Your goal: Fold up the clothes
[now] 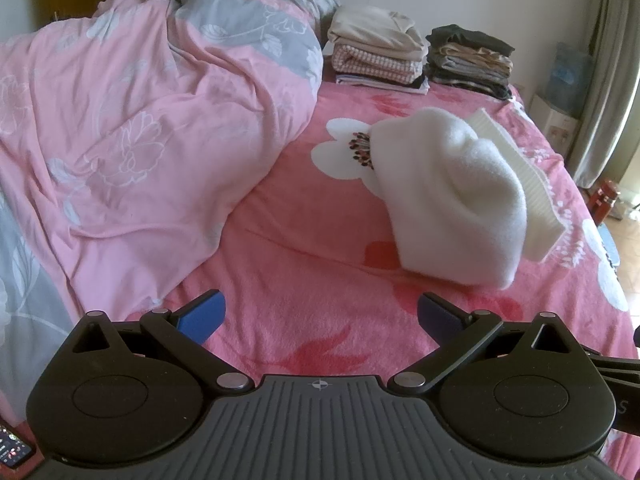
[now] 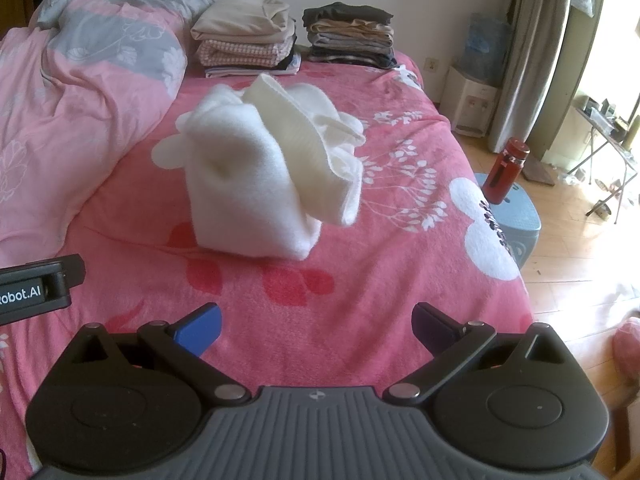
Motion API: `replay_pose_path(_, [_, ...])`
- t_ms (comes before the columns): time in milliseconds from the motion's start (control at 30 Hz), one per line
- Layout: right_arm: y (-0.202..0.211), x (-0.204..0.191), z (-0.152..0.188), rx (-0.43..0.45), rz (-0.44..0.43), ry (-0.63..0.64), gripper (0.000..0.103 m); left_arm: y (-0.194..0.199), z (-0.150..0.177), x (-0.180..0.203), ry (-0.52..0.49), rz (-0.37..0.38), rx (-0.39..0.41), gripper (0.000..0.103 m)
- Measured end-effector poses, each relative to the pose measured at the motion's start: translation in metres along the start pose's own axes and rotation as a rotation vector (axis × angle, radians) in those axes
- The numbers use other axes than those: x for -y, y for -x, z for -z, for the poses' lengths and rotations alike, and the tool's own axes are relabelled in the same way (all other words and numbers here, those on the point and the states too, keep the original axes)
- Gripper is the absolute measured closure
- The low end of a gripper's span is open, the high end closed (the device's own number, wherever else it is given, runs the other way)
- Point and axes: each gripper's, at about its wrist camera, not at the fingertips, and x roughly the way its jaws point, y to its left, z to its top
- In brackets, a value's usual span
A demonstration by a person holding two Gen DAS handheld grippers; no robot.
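grippers first: the left gripper (image 1: 321, 318) and right gripper (image 2: 317, 322) both hover low over the pink floral blanket (image 1: 304, 280), jaws spread wide and empty. ahead of them, well apart from either, a white fleece garment (image 2: 244, 184) sits in a loose bundle with its ribbed hem (image 2: 296, 136) flopped on top. beyond it, two folded stacks (image 2: 248, 40) wait by the wall, beside a rumpled duvet (image 1: 140, 120). risk, as i judge it: the thick fleece may spring open or slide on the plush blanket if only one layer is pinched.
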Motion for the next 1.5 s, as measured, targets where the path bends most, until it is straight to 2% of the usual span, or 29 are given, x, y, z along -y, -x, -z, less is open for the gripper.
replay_pose_path(1200, [-0.007, 0.0, -0.001, -0.006, -0.001, -0.009, 0.0, -0.01, 0.002, -0.001, -0.009, 0.007, -0.016, 0.0])
replay_pose_path(1400, [-0.012, 0.001, -0.001, 0.002, 0.001, -0.01, 0.0, -0.014, 0.002, -0.003, 0.007, 0.051, 0.009, 0.0])
replay_pose_path(1500, [-0.016, 0.004, -0.002, 0.014, -0.01, -0.014, 0.0, -0.016, -0.001, -0.004, 0.024, 0.087, 0.052, 0.0])
